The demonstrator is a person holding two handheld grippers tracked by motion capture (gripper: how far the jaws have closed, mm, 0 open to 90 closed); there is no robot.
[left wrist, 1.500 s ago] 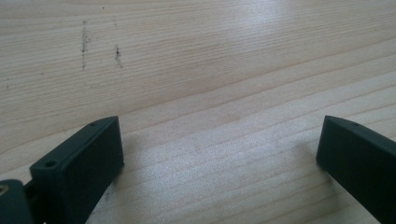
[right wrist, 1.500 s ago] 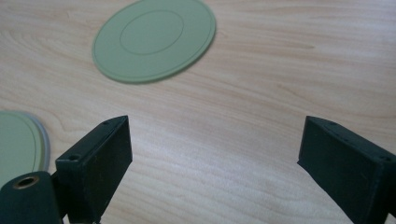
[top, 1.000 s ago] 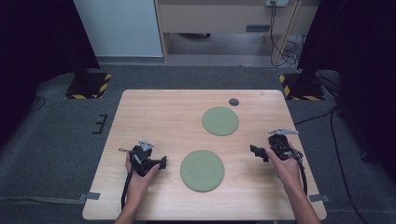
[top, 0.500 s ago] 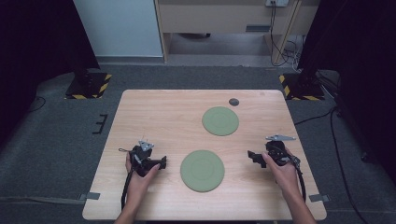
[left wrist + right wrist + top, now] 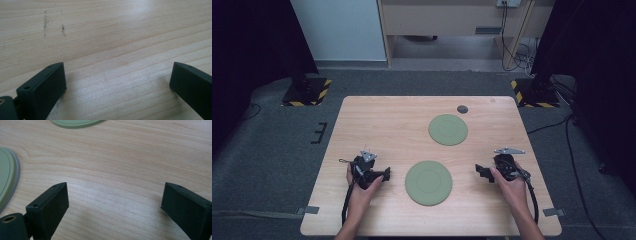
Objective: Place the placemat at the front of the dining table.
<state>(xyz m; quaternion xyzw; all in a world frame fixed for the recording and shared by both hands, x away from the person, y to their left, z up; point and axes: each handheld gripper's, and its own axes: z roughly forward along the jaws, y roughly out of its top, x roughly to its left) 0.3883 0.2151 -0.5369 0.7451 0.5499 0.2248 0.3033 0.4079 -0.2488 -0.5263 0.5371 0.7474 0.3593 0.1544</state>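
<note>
Two flat green round plates lie on the wooden table (image 5: 377,120). The near plate (image 5: 429,183) sits between my two hands and the far plate (image 5: 448,129) lies beyond it. My left gripper (image 5: 385,174) rests on the table left of the near plate, jaws pointing toward it. In the left gripper view it (image 5: 117,75) stands open over bare wood. Right of the near plate, my right gripper (image 5: 479,171) points left at it. It (image 5: 113,195) is open too, with the near plate's rim (image 5: 8,177) at the left edge and the far plate (image 5: 75,122) at the top.
A small dark disc (image 5: 462,109) lies near the table's far edge, beyond the far plate. Grey carpet surrounds the table, with yellow-black striped stand bases (image 5: 307,92) at the far left and far right (image 5: 532,95). Cables trail on the floor at the right.
My right gripper has slid a little toward the table's front edge and slightly left, closer to the near plate. The left gripper and both plates have stayed put.
</note>
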